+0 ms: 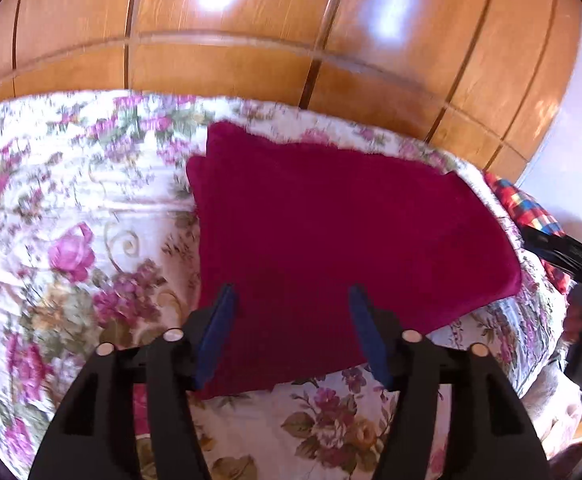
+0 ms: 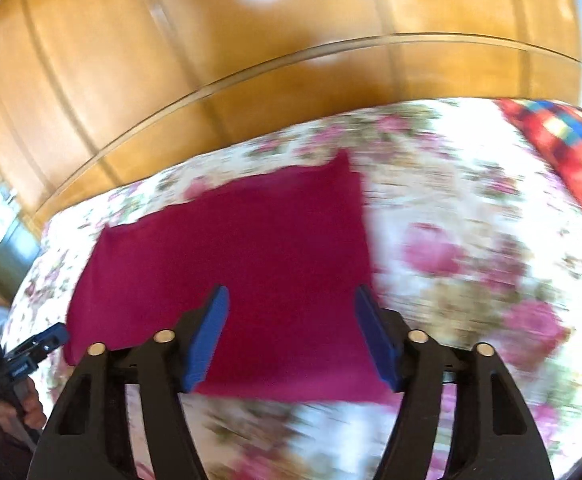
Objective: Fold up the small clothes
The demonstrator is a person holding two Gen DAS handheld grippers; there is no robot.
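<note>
Both my grippers hang open over the folded crimson cloth on the flowered bed.

My left gripper [image 1: 291,292] has its blue fingers [image 1: 221,320] spread wide with nothing between them; the crimson cloth [image 1: 331,232] lies flat on the floral bedspread [image 1: 71,220] beyond and beneath the tips, its near edge running under both fingers. My right gripper [image 2: 293,294] is likewise wide apart and empty, and in its view the cloth [image 2: 251,260] fills the gap between the fingers, its right edge passing just by the right finger. Whether either finger touches the fabric I cannot tell. A checkered cloth [image 2: 571,152] sits well off at the bed's far right, and wooden panelling [image 1: 251,20] stands behind.
</note>
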